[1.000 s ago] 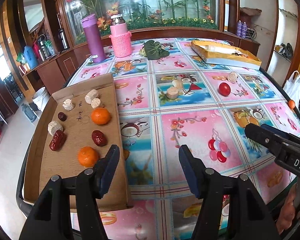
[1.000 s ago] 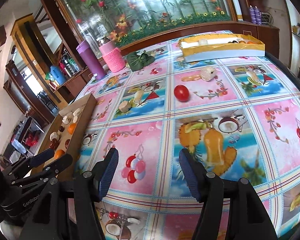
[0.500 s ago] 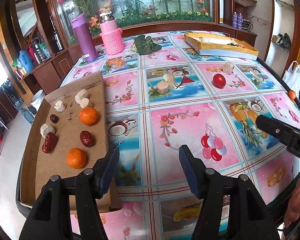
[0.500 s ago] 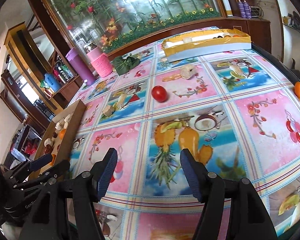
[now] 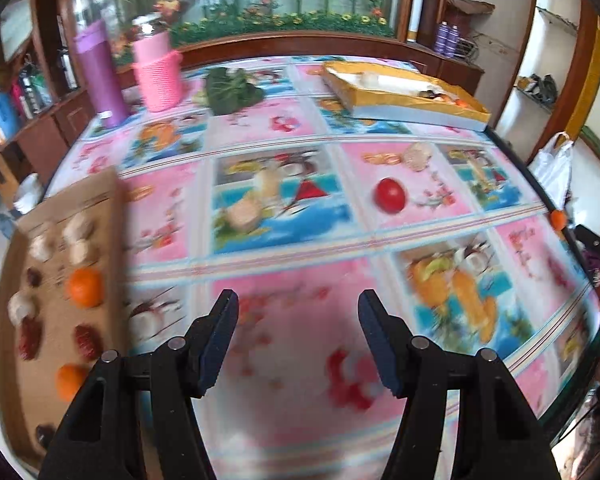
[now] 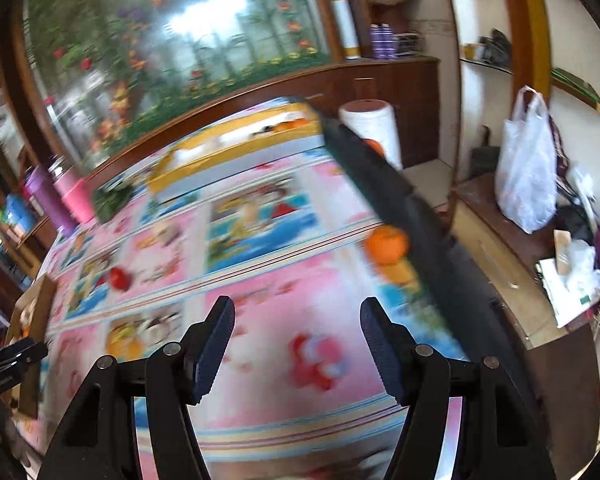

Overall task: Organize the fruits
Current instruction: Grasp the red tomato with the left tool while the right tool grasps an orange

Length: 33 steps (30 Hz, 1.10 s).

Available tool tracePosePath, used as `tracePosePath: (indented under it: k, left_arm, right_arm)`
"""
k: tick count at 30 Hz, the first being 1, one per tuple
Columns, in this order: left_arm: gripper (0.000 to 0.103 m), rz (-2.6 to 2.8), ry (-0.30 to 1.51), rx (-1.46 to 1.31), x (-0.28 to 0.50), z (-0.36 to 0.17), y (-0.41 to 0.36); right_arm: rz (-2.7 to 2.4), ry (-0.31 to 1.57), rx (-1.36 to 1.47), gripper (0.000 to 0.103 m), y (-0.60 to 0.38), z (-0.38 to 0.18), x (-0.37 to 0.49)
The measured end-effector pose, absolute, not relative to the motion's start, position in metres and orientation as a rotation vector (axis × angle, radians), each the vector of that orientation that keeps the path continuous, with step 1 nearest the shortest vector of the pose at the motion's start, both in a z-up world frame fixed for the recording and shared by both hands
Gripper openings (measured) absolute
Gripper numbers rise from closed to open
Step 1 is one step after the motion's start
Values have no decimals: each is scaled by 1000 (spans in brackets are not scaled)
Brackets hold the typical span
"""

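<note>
My left gripper (image 5: 298, 308) is open and empty above the patterned tablecloth. A cardboard tray (image 5: 100, 208) at the left holds oranges (image 5: 85, 287), red dates (image 5: 87, 341) and pale round pieces. A red tomato (image 5: 389, 194) and a tan piece (image 5: 244, 213) lie mid-table. My right gripper (image 6: 297, 310) is open and empty, facing the table's right edge, where an orange (image 6: 386, 242) sits. The tomato also shows in the right wrist view (image 6: 118, 278). Both views are blurred.
A yellow box (image 5: 404, 96) with fruit stands at the back right. A purple flask (image 5: 98, 76), a pink jar (image 5: 156, 70) and a green leaf (image 5: 232, 88) stand at the back. A white plastic bag (image 6: 528, 172) sits on a side cabinet beyond the table's dark edge (image 6: 400, 200).
My right gripper has swung right toward the table's edge, bringing the edge orange closer. My left gripper has turned right and moved forward; the cardboard tray has slid to the left margin.
</note>
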<state>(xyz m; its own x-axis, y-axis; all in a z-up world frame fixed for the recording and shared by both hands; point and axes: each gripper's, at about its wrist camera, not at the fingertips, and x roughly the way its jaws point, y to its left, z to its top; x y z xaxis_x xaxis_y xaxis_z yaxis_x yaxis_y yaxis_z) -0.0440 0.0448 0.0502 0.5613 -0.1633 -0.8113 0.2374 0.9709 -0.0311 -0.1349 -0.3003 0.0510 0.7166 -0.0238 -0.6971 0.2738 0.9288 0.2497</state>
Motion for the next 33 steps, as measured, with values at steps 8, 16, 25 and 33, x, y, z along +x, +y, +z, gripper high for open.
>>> tracePosePath:
  k: [8, 16, 25, 33]
  left_arm:
    - [61, -309, 971, 40, 14, 33, -5]
    - [61, -338, 948, 98, 44, 21, -34]
    - [29, -395, 927, 216, 40, 8, -65]
    - [0, -435, 922, 145, 31, 22, -53]
  right_arm:
    - [-262, 798, 337, 69, -348, 44, -89]
    - [-293, 870, 204, 62, -344, 25, -64]
    - [-329, 878, 83, 32, -330, 25, -63]
    - [-264, 845, 191, 31, -329, 36, -76]
